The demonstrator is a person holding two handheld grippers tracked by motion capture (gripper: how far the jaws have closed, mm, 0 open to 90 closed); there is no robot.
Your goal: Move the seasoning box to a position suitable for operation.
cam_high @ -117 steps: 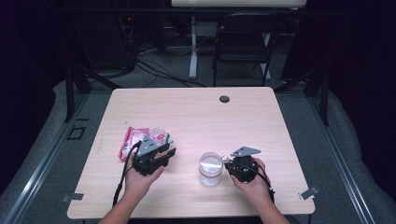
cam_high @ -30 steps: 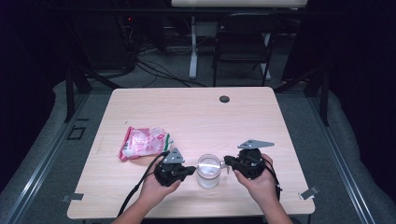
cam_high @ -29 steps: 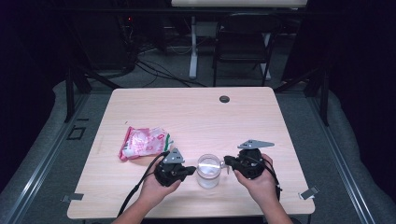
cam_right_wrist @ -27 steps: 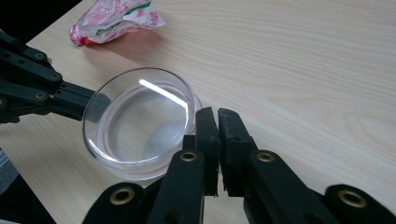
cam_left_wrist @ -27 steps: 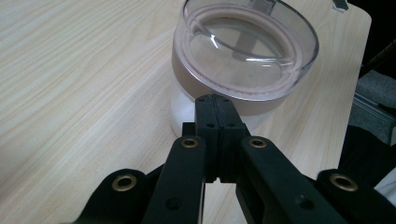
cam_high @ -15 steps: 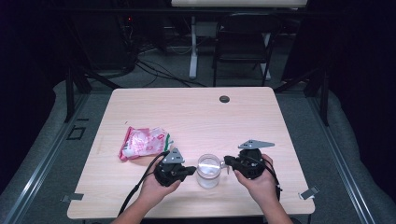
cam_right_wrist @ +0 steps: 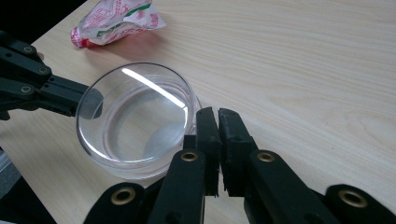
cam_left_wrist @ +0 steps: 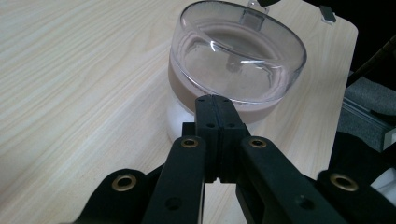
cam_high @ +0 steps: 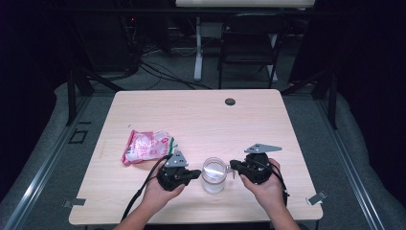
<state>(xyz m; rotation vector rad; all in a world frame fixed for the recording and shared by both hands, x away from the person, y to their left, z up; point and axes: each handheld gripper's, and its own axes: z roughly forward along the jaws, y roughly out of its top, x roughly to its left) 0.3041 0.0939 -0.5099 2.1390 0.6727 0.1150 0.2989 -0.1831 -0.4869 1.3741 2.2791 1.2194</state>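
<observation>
While the clear glass jar (cam_high: 213,174) stands upright near the front edge of the bench (cam_high: 201,120), the left gripper (cam_high: 194,174) and right gripper (cam_high: 233,166) flank it, each with jaws pressed together, tips at its wall, gripping nothing. Judging by this, handling has barely begun. The red-and-white snack packet (cam_high: 145,145) lies apart; its print is unreadable.

Table (cam_high: 201,120) evenly lit, surroundings dark; glare streaks the jar (cam_right_wrist: 135,116); edges perhaps soft.
</observation>
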